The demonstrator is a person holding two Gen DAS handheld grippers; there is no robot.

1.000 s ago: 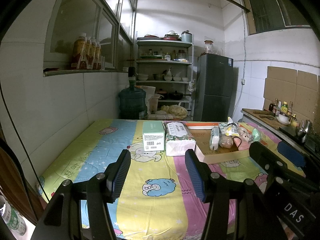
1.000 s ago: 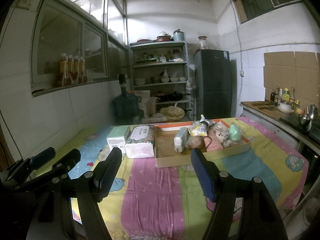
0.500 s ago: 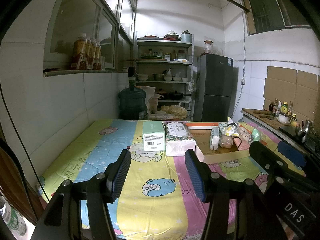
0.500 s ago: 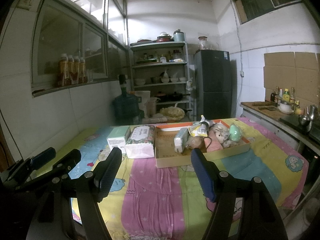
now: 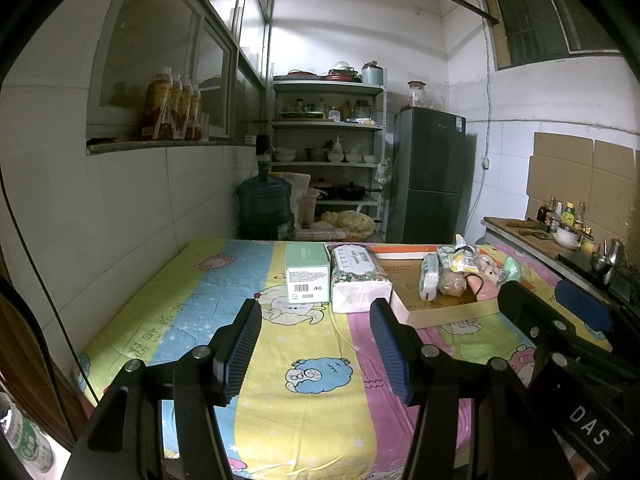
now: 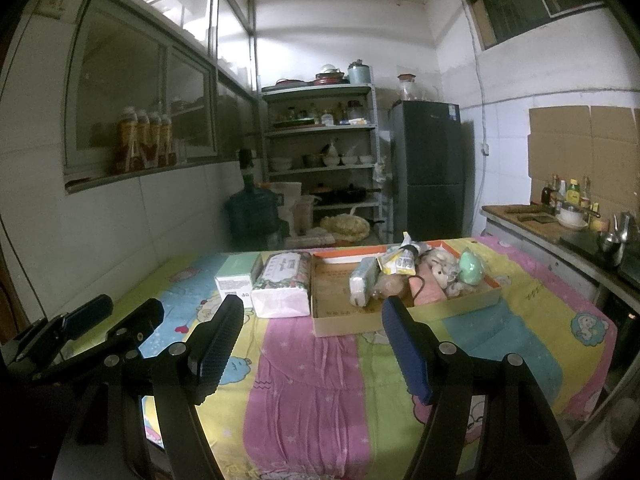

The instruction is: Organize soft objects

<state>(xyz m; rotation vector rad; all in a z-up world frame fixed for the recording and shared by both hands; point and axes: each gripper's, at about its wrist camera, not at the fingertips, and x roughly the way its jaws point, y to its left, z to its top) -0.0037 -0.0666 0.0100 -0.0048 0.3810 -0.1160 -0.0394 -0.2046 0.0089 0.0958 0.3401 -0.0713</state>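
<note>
A table (image 5: 280, 420) under a striped cartoon-sheep cloth (image 6: 320, 380) fills the lower half of both views; faint writing on the cloth at left centre of the left-wrist view is too blurred to read. Its near half is bare cloth, and the far edge ends just before a dark fridge (image 5: 430, 176), a five-tier metal shelf rack (image 5: 326, 148) and one blue water jug (image 5: 264, 210).

At centre right lies one shallow cardboard tray (image 6: 336, 312) with an orange far rim. Its left part is bare cardboard with unreadable print; its right part holds the soft objects piled together: a white wrapped pack (image 6: 362, 282), a yellow-and-white pouch (image 6: 398, 262), a pink item with a dark loop (image 6: 426, 290), a pale plush toy (image 6: 438, 270) and a green plush (image 6: 470, 268).

Just left of the tray, touching it, lies one floral tissue pack (image 5: 358, 276); beside that stands one mint-green box (image 5: 307, 272) with a barcode label facing the camera.

The left gripper (image 5: 316, 346) hovers low over the near cloth, jaws wide apart and empty. The right gripper (image 6: 312, 344) does likewise, jaws spread with nothing between; its body shows at lower right of the left-wrist view, marked "DAS".

Four orange-labelled bottles (image 5: 172, 108) stand on the window ledge at upper left.
</note>
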